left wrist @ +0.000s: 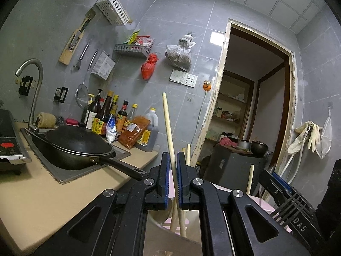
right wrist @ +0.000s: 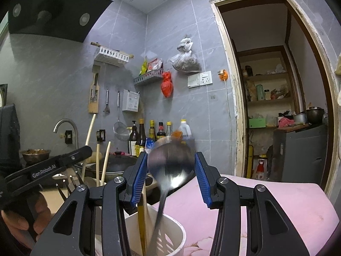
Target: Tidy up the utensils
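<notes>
Clamped between the left tool's (left wrist: pixel 173 168) blue pads, one wooden chopstick (left wrist: pixel 168 125) rises upright, while the right tool (right wrist: pixel 170 170) stands wide apart around a blurred metal ladle (right wrist: pixel 170 164) whose handle drops into the white holder (right wrist: pixel 177 234) just below.

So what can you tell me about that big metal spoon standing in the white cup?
The spoon looks like shiny steel, with a broad rounded bowl pointing up and a thin dark handle running down into the white holder. It is blurred, so fine detail is lost. It stands nearly upright, leaning slightly, with its bowl between the spread blue pads of the right hand-held gripper, which do not appear to touch it. A yellowish stick shares the holder.
</notes>
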`<state>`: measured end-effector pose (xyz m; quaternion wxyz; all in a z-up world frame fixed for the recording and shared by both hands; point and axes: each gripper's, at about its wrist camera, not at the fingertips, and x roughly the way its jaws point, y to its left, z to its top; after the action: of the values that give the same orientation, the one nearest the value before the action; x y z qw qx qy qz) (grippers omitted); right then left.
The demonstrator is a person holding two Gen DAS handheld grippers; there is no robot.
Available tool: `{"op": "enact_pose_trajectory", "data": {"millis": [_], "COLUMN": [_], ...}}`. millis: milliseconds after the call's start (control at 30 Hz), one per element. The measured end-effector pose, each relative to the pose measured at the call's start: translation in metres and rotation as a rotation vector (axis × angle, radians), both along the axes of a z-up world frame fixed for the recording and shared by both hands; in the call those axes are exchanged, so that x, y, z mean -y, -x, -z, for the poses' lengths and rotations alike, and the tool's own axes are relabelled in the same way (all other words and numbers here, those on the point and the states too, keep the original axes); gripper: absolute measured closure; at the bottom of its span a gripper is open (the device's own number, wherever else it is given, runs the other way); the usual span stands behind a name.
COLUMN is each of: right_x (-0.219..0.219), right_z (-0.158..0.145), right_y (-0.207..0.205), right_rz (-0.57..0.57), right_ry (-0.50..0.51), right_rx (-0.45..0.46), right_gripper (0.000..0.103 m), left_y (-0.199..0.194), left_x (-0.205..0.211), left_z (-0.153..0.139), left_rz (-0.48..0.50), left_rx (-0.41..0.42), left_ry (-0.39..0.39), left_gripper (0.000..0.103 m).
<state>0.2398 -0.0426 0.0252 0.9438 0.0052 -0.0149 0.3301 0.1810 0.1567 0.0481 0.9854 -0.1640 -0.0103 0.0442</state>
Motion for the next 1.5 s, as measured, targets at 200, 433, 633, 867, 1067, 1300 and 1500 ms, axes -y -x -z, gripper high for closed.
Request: {"op": "enact_pose_trajectory", "data": {"millis": [200, 433, 633, 867, 1067, 1300, 1500], "right_x": [0.001, 0.006, 0.007, 0.022, 0.053, 0.095, 0.127], "right_z": [0.001, 0.000, -0.008, -0.028, -0.039, -0.045, -0.044], "right_y": [-0.001, 0.003, 0.009, 0.018, 0.039, 0.063, 0.087], "right_rz": [0.005, 0.006, 0.025, 0.084, 0.134, 0.201, 0.254], "right_ry": [-0.011, -0.037, -0.053, -0.071, -0.013, -0.002, 0.033], "right_rx": [-0.006, 0.014, 0.042, 0.022, -0.006, -0.071, -0.078], "right_gripper": [0.053, 0.036, 0.023, 0.004, 0.000, 0.000, 0.000], "left_y": [-0.003, -0.003, -0.003, 0.009, 0.026, 0.049, 0.064], "left_x": [0.008, 0.018, 0.016, 0.015, 0.031, 0.065, 0.095], "left_z": [0.002, 0.005, 0.005, -0.005, -0.013, -0.012, -0.011], "left_rz": [-0.007, 0.004, 0.004, 0.028, 0.092, 0.230, 0.298], "left_rx": [-0.003, -0.002, -0.010, -0.049, -0.119, -0.162, -0.182], "left_ry": [-0.051, -0.109, -0.094, -0.058, -0.076, -0.079, -0.120], "left_gripper": [0.098, 0.098, 0.097, 0.060, 0.034, 0.009, 0.007]}}
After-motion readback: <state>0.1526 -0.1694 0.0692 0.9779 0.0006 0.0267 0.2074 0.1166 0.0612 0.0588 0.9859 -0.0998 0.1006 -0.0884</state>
